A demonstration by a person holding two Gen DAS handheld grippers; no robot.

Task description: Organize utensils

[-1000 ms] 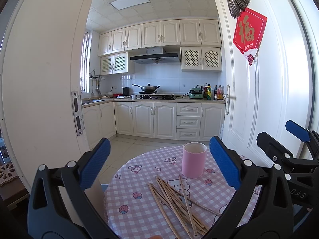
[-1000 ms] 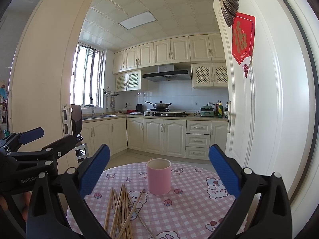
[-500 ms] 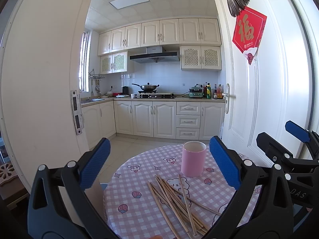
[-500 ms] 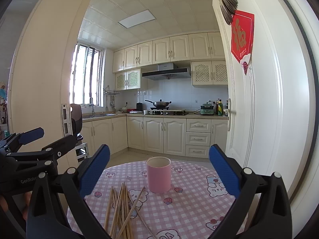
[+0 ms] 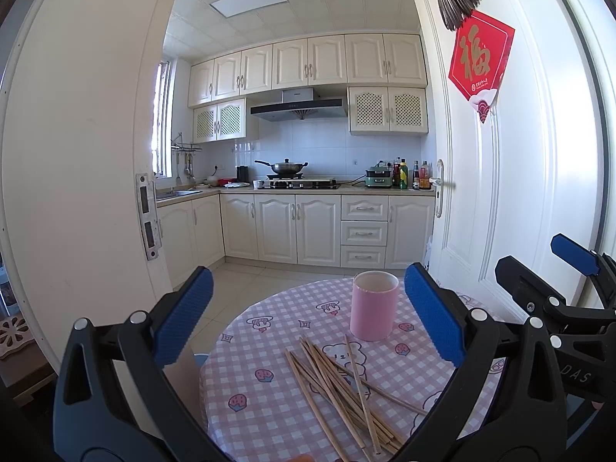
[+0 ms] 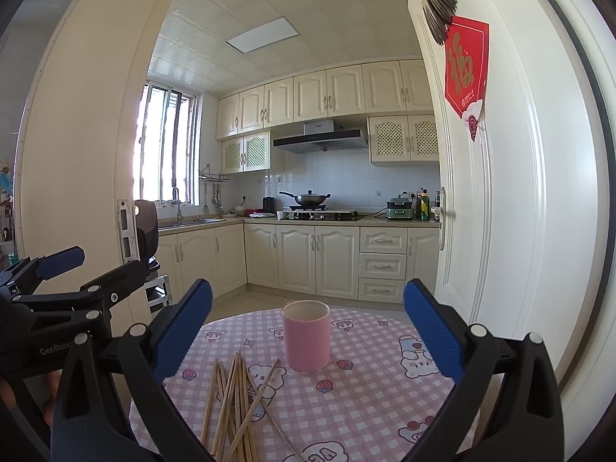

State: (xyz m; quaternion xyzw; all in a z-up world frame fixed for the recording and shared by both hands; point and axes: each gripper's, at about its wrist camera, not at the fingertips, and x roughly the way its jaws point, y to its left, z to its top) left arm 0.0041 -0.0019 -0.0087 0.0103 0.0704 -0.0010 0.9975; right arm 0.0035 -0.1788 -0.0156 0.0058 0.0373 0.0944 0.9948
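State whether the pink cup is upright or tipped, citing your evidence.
Upright: the pink cup stands on its base on the checked tablecloth, round open rim facing up; chopsticks lie loose beside it.

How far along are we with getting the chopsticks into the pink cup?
Nothing looks done yet: the chopsticks all lie in a loose pile on the checked tablecloth, and no sticks rise above the pink cup's rim. Nothing in hand: left hand-held gripper and right hand-held gripper are open, empty. All sticks remain.

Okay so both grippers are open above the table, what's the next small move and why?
Probably lower the right gripper onto the chopsticks: they lie loose on the tablecloth, the pink cup stands empty, and the left gripper holds nothing.
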